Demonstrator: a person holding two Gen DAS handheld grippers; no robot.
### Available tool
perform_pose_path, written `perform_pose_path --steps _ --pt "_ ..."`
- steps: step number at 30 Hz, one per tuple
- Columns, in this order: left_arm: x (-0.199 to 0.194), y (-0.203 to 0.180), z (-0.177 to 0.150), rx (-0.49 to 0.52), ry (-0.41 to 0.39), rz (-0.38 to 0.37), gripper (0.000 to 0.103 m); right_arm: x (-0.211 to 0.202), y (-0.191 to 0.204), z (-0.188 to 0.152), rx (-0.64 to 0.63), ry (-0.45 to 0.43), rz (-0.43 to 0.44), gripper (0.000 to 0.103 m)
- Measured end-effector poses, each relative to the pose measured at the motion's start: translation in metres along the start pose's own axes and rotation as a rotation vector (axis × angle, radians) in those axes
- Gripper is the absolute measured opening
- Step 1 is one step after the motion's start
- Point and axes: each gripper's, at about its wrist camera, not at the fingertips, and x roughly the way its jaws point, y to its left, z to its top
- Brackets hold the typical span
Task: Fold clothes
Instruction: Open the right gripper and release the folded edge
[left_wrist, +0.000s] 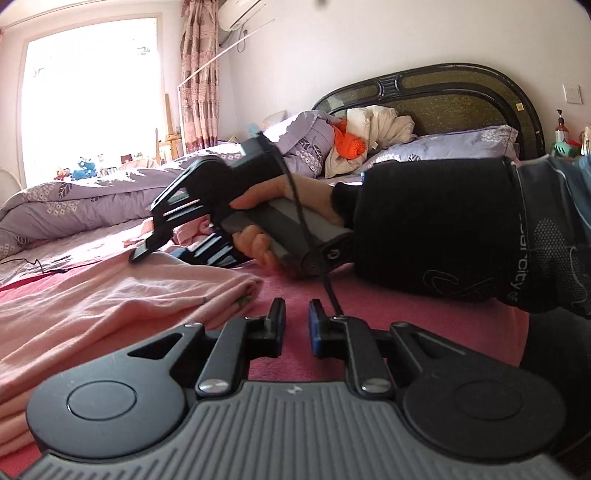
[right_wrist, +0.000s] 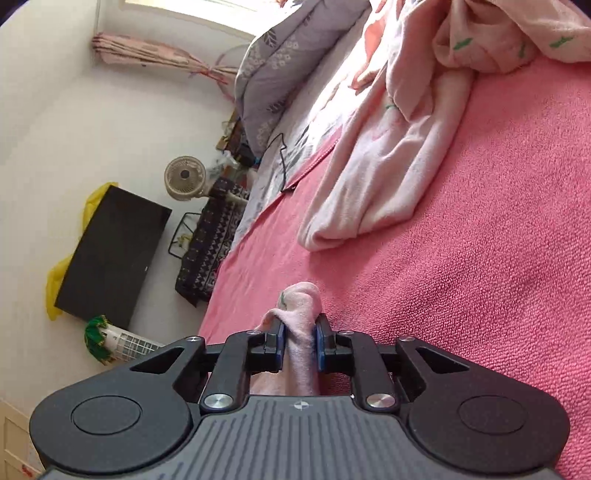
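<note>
A pale pink garment (left_wrist: 110, 306) lies rumpled on the red-pink blanket (left_wrist: 406, 314), stretching to the left in the left wrist view. My left gripper (left_wrist: 297, 314) hovers low over the blanket just right of the garment's folded edge, its jaws a little apart with nothing between them. A hand holds my right gripper (left_wrist: 162, 254) ahead, its fingers down on the garment. In the right wrist view the right gripper (right_wrist: 299, 336) has a bunched fold of the pink garment (right_wrist: 388, 166) between its blue pads, and both pads touch the cloth. Most of the garment lies beyond it on the blanket (right_wrist: 480, 258).
A purple flowered quilt (left_wrist: 92, 192) is heaped along the far side of the bed. Orange and cream clothes (left_wrist: 369, 136) are piled by the dark headboard (left_wrist: 443, 96). A black-sleeved arm (left_wrist: 443, 229) crosses the right. A black cable (right_wrist: 282, 162) lies at the bed's edge, above a fan (right_wrist: 184, 177).
</note>
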Motion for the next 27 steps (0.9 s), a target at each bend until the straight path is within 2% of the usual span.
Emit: perform_pose_path --steps 2,3,4,5,7,8,9,11,14,16,18,21,25,26,27 --pt "-0.013 0.016 0.006 -0.035 -0.023 0.04 0.023 -0.02 0.003 0.002 -0.039 -0.029 0.0 0.054" --pt "-0.022 0.029 0.01 -0.043 -0.042 0.092 0.026 -0.03 0.004 0.002 -0.061 -0.044 -0.004 0.056" --pt "-0.031 0.041 0.014 -0.05 -0.061 0.145 0.044 -0.041 0.006 0.002 -0.09 -0.059 -0.026 0.057" --pt "-0.034 0.051 0.017 -0.049 -0.065 0.203 0.054 -0.052 0.01 -0.001 -0.125 -0.085 -0.065 0.057" --pt "-0.038 0.07 0.017 -0.039 -0.039 0.312 0.055 -0.074 0.028 -0.017 -0.254 -0.175 -0.177 0.058" --pt "-0.037 0.078 0.014 -0.044 -0.011 0.348 0.055 -0.083 0.043 -0.037 -0.375 -0.212 -0.211 0.058" --pt "-0.036 0.085 0.011 -0.049 0.018 0.383 0.055 -0.09 0.059 -0.057 -0.494 -0.243 -0.239 0.058" --pt "-0.03 0.099 0.002 -0.076 0.111 0.434 0.055 -0.093 0.087 -0.101 -0.713 -0.256 -0.229 0.058" --pt "-0.031 0.107 -0.01 -0.099 0.166 0.469 0.057 -0.084 0.122 -0.165 -1.02 -0.214 -0.218 0.058" --pt "-0.037 0.109 -0.015 -0.104 0.174 0.485 0.06 -0.067 0.137 -0.2 -1.187 -0.166 -0.285 0.058" --pt "-0.045 0.114 -0.019 -0.1 0.181 0.511 0.067 -0.048 0.141 -0.222 -1.285 -0.123 -0.378 0.057" --pt "-0.058 0.124 -0.02 -0.085 0.188 0.564 0.07 -0.033 0.139 -0.239 -1.344 -0.118 -0.488 0.043" --pt "-0.065 0.143 -0.025 -0.064 0.214 0.651 0.071 -0.021 0.132 -0.246 -1.405 -0.146 -0.579 0.016" --pt "-0.068 0.148 -0.027 -0.066 0.216 0.651 0.071 -0.018 0.13 -0.25 -1.424 -0.14 -0.592 0.011" --pt "-0.071 0.15 -0.028 -0.065 0.215 0.641 0.071 -0.017 0.126 -0.255 -1.453 -0.133 -0.603 0.011"
